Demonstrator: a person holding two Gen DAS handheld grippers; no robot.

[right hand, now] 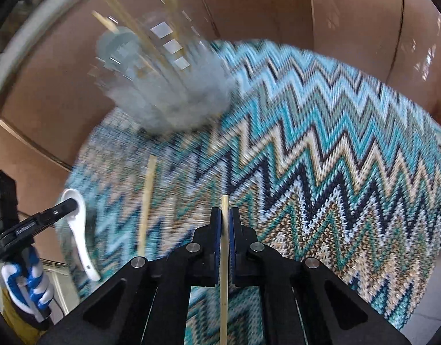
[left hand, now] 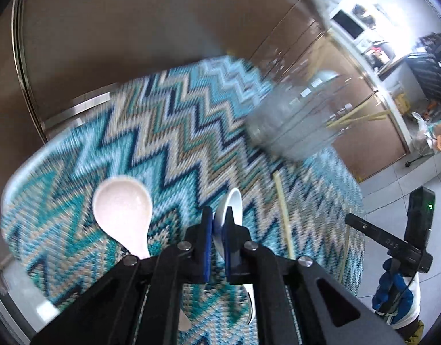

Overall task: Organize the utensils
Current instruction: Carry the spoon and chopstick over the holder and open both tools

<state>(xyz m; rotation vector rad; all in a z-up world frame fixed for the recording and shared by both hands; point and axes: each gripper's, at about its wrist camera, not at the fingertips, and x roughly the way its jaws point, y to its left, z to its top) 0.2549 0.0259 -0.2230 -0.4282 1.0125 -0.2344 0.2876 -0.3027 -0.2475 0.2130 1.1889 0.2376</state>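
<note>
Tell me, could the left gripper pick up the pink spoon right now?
Probably not: the left gripper is shut on a white spoon. The pink spoon lies uncovered beside it.

Each wrist view looks steeply down, close over its own claw. Both share the zigzag-patterned teal tablecloth (left hand: 168,132) and clear ribbed glass jar (right hand: 168,97).

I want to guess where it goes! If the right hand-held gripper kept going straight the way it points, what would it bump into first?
Probably the zigzag cloth on the table. The right hand-held gripper, shut on a chopstick, tilts down at bare cloth; the glass jar sits off to the left. Blur makes depth uncertain.
</note>
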